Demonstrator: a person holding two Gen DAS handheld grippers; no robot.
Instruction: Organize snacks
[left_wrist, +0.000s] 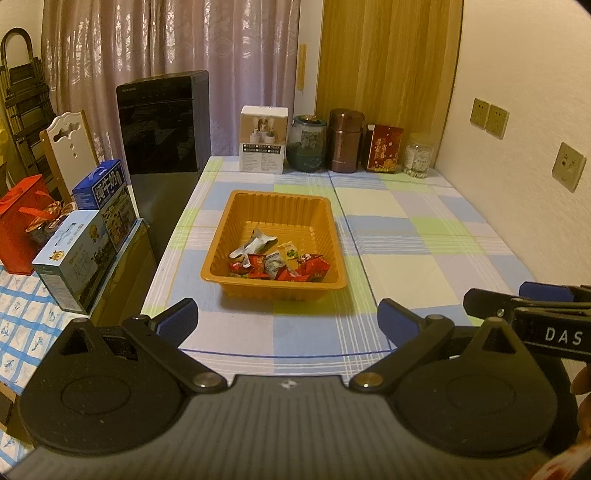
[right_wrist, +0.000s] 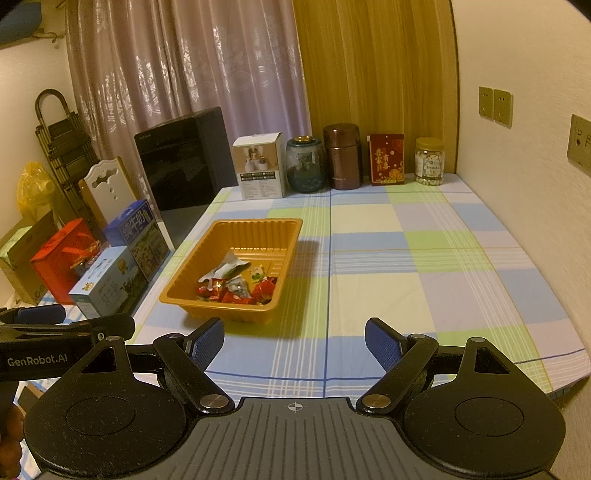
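Both grippers, left gripper (left_wrist: 288, 319) and right gripper (right_wrist: 294, 341), are hovering empty with fingers apart near the table edge, since the snacks (left_wrist: 277, 264) are already sitting piled inside the orange tray (left_wrist: 280, 201), likely sorted.

ahead of my claws sits a ribbed orange plastic tray (left_wrist: 275, 206), glossy, holding crinkly foil-shiny snack wrappers (left_wrist: 280, 264). it rests on a matt woven checked tablecloth (left_wrist: 424, 236). far ahead: a printed cardboard box (left_wrist: 263, 139), a brushed metal flask (left_wrist: 345, 140), a clear plastic jar (left_wrist: 418, 154). my pads (right_wrist: 207, 341) look like ridged blue rubber.
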